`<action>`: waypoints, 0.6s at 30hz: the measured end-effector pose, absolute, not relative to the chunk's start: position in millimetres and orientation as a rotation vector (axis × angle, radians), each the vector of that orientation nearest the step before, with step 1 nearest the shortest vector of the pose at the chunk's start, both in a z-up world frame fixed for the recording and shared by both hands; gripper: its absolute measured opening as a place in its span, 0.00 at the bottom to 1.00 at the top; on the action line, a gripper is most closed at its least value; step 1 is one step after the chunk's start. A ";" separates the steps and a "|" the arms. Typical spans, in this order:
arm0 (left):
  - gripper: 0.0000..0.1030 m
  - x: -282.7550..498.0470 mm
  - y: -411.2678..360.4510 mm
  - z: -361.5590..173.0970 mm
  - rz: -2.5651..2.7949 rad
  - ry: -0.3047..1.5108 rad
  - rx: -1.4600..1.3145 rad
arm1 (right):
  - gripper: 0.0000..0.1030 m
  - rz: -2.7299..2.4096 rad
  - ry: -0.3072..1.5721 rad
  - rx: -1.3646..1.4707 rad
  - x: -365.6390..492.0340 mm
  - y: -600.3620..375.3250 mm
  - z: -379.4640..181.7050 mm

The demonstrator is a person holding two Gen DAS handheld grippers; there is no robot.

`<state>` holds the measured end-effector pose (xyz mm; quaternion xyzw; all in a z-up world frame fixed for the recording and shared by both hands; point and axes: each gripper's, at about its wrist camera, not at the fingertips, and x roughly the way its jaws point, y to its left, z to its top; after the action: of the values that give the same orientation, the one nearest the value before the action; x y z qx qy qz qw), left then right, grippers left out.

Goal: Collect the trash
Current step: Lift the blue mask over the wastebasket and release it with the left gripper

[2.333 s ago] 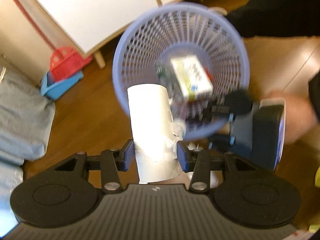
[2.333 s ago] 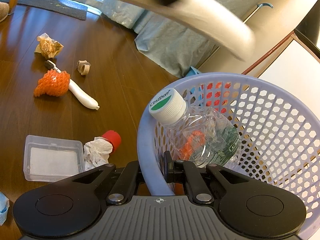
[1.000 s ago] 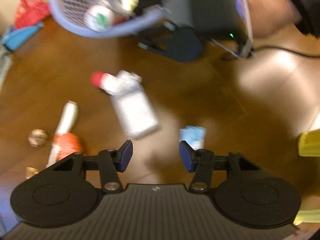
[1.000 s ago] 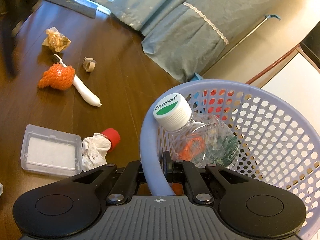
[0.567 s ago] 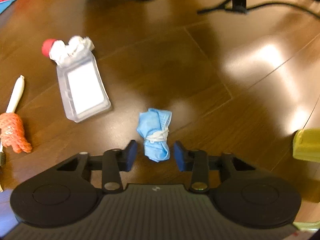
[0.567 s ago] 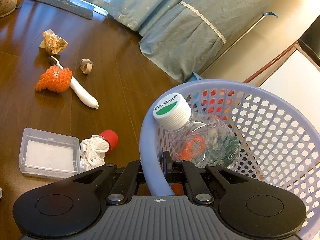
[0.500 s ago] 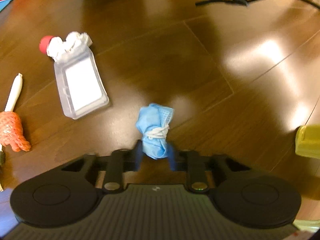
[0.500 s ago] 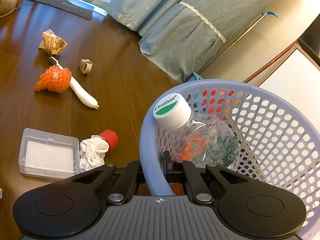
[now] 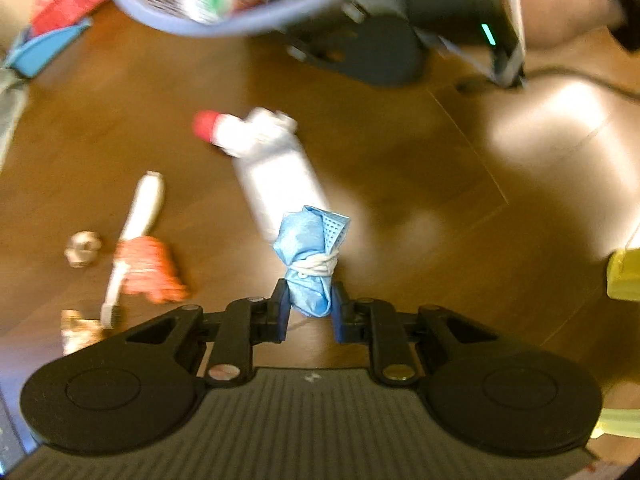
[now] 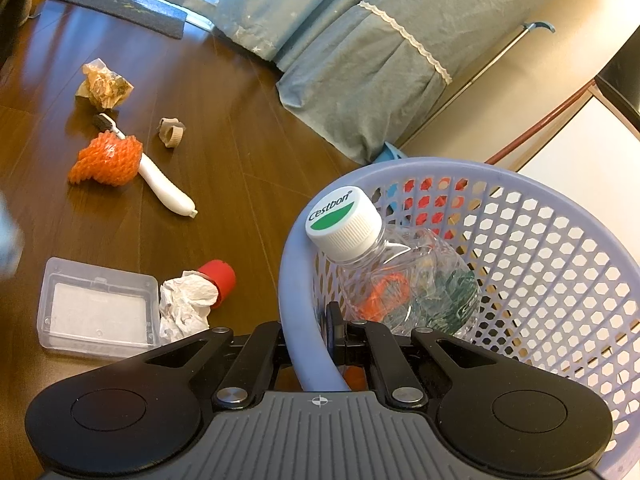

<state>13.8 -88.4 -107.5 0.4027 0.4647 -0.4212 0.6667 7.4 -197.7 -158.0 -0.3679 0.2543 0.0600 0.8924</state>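
The crumpled blue face mask bundle tied with its white ear loops point(image 9: 311, 264) sits pinched at its lower end between my left gripper point(image 9: 308, 308) fingers, which have just been closing onto it; it hangs clear above the brown wooden floor point(image 9: 420, 184). I judge it light, soft and squashy, best held below the knot as now. Its long axis runs straight out along the fingers, loose end pointing away. My right gripper point(image 10: 306, 338) is clamped tight on the rim of the lavender perforated plastic basket point(image 10: 560, 264).
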 end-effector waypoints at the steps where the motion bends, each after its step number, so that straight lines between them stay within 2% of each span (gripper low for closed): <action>1: 0.16 24.7 -90.5 -103.6 -0.939 1.033 0.904 | 0.01 0.125 0.528 -0.764 7.4 -197.7 -158.0; 9: 0.16 46.0 -96.1 -41.9 -0.889 0.896 0.857 | 0.01 0.128 0.531 -0.770 6.3 -196.0 -160.5; 18: 0.16 61.5 -144.1 6.0 -0.931 0.769 0.806 | 0.02 0.128 0.534 -0.769 5.3 -195.3 -161.5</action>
<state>61.5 -144.1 6.0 0.3686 0.3514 -0.4256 0.7480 5.3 -195.3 -161.5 -0.3702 0.2572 0.0615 0.8905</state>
